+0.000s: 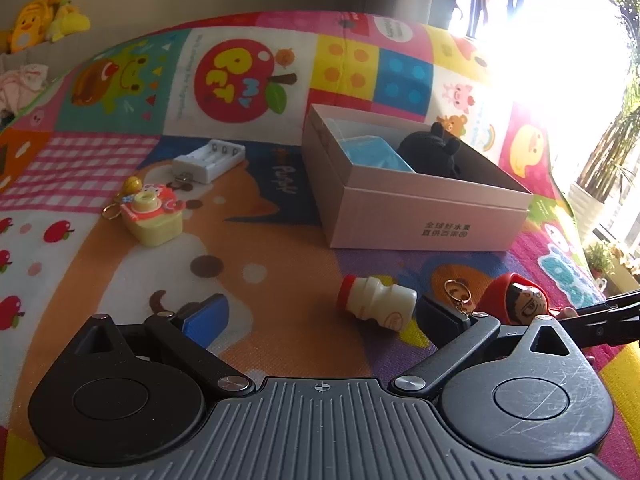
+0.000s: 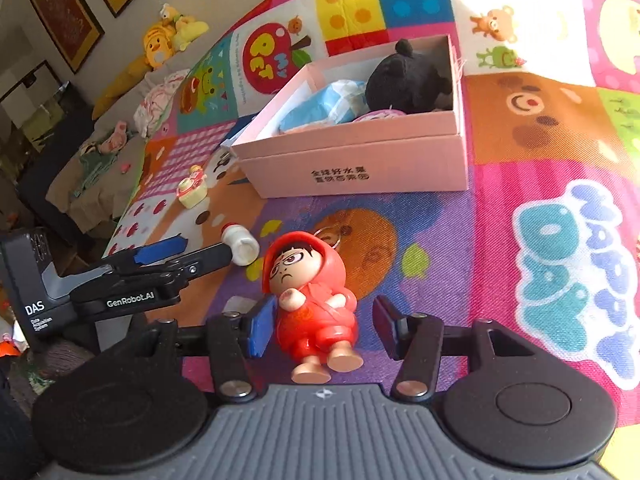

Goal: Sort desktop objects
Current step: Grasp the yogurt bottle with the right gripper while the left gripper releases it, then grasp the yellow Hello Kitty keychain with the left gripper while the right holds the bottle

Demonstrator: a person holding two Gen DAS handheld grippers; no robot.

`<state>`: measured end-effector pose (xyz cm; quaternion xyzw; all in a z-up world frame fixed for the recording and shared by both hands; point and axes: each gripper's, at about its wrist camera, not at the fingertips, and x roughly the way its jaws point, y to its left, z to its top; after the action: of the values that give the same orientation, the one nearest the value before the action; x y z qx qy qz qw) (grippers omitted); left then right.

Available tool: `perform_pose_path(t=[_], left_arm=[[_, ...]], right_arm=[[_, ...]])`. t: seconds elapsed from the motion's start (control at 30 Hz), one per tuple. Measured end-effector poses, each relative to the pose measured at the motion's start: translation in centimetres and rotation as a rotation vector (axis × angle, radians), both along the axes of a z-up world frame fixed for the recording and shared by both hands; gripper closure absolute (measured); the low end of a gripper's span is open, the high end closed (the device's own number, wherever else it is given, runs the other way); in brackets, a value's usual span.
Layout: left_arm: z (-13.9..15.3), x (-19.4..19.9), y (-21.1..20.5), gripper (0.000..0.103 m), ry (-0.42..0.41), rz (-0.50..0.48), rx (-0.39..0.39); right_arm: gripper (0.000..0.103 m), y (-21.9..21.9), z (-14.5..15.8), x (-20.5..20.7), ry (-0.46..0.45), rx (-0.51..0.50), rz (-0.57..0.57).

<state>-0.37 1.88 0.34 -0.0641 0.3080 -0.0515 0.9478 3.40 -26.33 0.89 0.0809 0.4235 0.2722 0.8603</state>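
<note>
A red hooded doll keychain (image 2: 312, 304) lies on the play mat between the open jaws of my right gripper (image 2: 324, 326); the left pad (image 2: 262, 330) is close to it, the right pad stands apart. The doll also shows in the left wrist view (image 1: 520, 300). A small white bottle with a red cap (image 1: 376, 306) lies on its side just ahead of my left gripper (image 1: 320, 320), which is open and empty. A pink cardboard box (image 1: 420, 216) holds a black plush (image 1: 434, 148) and a blue packet (image 1: 376, 154). The bottle also shows in the right wrist view (image 2: 240, 245).
A yellow and pink toy camera keychain (image 1: 154, 214) and a white battery holder (image 1: 208, 160) lie on the mat (image 1: 256, 240) at the left. Plush toys (image 1: 44, 16) sit beyond the mat's far edge. A bright window and plants are at the right.
</note>
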Motion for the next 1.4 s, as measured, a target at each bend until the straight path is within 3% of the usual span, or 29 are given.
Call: perform_pose_path(t=[0.2, 0.3, 0.37, 0.53, 0.67, 0.73, 0.8, 1.0, 1.2, 1.27, 1.4], left_arm=[[0.0, 0.0, 0.0, 0.000, 0.005, 0.003, 0.005], [0.1, -0.1, 0.6, 0.001, 0.002, 0.028, -0.013], [0.4, -0.3, 1.4, 0.001, 0.000, 0.061, 0.000], [1.0, -0.7, 4.1, 0.000, 0.008, 0.182, 0.068], [1.4, -1.1, 5.9, 0.000, 0.000, 0.227, 0.070], [1.5, -0.9, 6.7, 0.000, -0.001, 0.241, 0.065], [1.6, -0.5, 7.4, 0.000, -0.003, 0.251, 0.058], [1.7, 3.4, 8.5, 0.001, -0.008, 0.254, 0.061], [0.3, 8.4, 9.5, 0.001, 0.075, 0.303, 0.042], [-0.1, 9.3, 9.4, 0.007, 0.082, 0.313, 0.066], [-0.1, 9.7, 8.5, 0.029, 0.075, 0.305, 0.125]], right_arm=[[0.036, 0.7, 1.8, -1.4, -0.199, -0.142, -0.082], [0.036, 3.0, 3.4, -2.8, -0.346, -0.203, -0.010], [0.036, 5.5, 3.8, -3.3, -0.393, -0.232, 0.068], [0.041, 12.6, 1.8, -3.1, -0.428, -0.342, 0.236], [0.041, 16.4, -0.3, -1.0, -0.393, -0.414, 0.223], [0.056, 17.0, -1.1, 0.1, -0.355, -0.424, 0.214], [0.077, 16.7, -1.0, 0.2, -0.328, -0.395, 0.230], [0.078, 13.8, 1.7, -2.5, -0.403, -0.326, 0.246], [0.078, 7.1, 4.9, -3.1, -0.422, -0.267, 0.060], [0.078, 4.9, 4.7, -2.7, -0.406, -0.292, -0.024], [0.078, 1.1, 2.5, -1.6, -0.302, -0.307, -0.137]])
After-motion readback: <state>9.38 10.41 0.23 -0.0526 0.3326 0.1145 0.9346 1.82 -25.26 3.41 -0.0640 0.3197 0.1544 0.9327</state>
